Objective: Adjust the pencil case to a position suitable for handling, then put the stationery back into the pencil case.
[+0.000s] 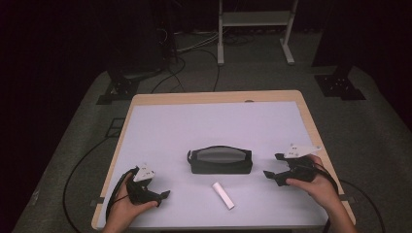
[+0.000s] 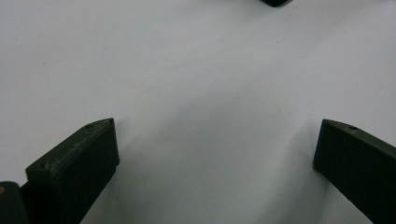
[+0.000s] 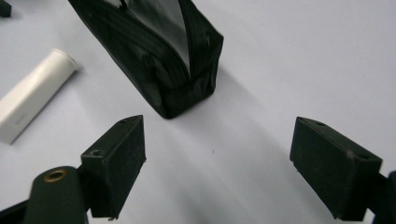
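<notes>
A black zip pouch (image 1: 221, 160) stands upright in the middle of the white table mat (image 1: 204, 126), its top open. A white tube (image 1: 223, 195) lies on the mat just in front of it. My left gripper (image 1: 163, 195) rests low at the front left, open, with bare mat between its jaws (image 2: 210, 154). My right gripper (image 1: 272, 167) sits to the right of the pouch, open, pointing at the pouch's end (image 3: 173, 60). The white tube (image 3: 35, 93) lies to the left in the right gripper view.
The wooden table edge (image 1: 214, 97) frames the mat. Beyond it are grey floor, cables (image 1: 189, 63), a white stand's legs (image 1: 252, 34) and black stand bases (image 1: 340, 85). Open mat stretches behind the pouch.
</notes>
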Tool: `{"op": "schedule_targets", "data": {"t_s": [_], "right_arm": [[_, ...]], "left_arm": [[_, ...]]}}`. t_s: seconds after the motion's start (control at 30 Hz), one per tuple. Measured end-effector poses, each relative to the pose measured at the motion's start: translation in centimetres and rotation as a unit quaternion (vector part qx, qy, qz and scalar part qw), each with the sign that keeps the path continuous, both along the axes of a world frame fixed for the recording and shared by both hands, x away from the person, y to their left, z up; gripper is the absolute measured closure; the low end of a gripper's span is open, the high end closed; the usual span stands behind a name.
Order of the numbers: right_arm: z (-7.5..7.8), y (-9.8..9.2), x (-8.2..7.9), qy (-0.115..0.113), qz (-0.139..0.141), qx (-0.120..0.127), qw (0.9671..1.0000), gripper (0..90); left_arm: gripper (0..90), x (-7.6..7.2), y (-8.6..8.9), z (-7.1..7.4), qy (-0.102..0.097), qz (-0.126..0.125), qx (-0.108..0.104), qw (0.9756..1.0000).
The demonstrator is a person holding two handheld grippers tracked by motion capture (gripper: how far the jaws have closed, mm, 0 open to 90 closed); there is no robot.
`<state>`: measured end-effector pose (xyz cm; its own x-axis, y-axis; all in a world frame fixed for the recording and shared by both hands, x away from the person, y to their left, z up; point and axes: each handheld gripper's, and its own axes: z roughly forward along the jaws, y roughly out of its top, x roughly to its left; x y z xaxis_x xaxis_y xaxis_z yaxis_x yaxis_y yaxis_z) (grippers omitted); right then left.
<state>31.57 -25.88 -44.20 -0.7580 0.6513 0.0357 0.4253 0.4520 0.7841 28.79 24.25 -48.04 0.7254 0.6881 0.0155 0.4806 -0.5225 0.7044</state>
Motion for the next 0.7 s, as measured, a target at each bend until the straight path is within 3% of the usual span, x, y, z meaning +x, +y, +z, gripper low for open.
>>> {"op": "schedule_targets", "data": {"t_s": [0.13,0.33,0.7], "right_arm": [[-0.5,-0.3,-0.4,0.003,-0.01,-0.006,0.9999,17.4],[-1.1,-0.6,-1.5,0.017,-0.019,0.006,0.9997,18.0],[-1.5,1.1,-3.2,0.02,0.0,0.016,0.9997,19.4]], "left_arm": [[0.0,0.0,0.0,0.0,0.0,0.0,0.0,1.0],[0.0,0.0,0.0,0.0,0.0,0.0,0.0,1.0],[0.0,0.0,0.0,0.0,0.0,0.0,0.0,1.0]]}}
